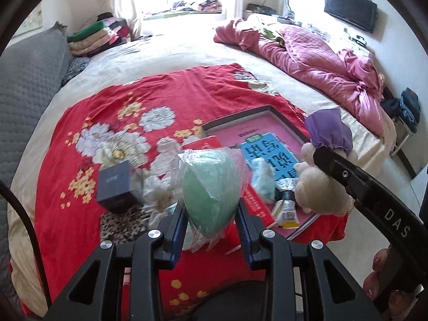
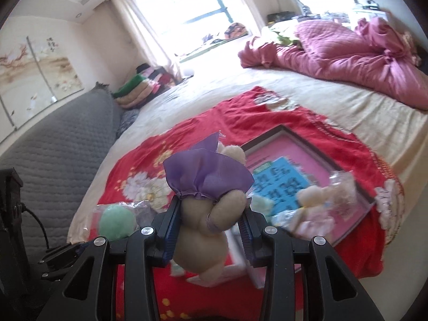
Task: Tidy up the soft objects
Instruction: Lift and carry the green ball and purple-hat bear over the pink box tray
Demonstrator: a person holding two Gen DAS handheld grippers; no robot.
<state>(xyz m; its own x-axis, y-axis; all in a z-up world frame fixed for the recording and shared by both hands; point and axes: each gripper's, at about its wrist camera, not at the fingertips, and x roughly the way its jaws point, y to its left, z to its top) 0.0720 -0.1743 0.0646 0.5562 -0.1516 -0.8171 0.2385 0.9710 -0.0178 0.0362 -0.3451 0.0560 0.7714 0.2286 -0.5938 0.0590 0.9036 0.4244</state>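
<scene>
My left gripper (image 1: 211,214) is clamped on a green plush ball in crinkly plastic wrap (image 1: 211,184), and my right gripper (image 2: 211,230) is squeezing a cream teddy bear with a purple skirt (image 2: 206,208), both held up over the near edge of the red floral blanket (image 1: 128,101). Under them there's a pink framed board (image 2: 307,160) with a blue book (image 2: 281,184) on it near the blanket's right edge, plus a dark box (image 1: 116,184) sitting on the blanket off to the left. Rumpled pink quilt (image 2: 347,53) is way over at the bed's far right corner.

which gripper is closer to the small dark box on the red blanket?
Left. The left gripper, shut on the green bagged toy, hangs just beside the dark box. The right gripper, holding the plush bear, is farther off, over the framed picture.
</scene>
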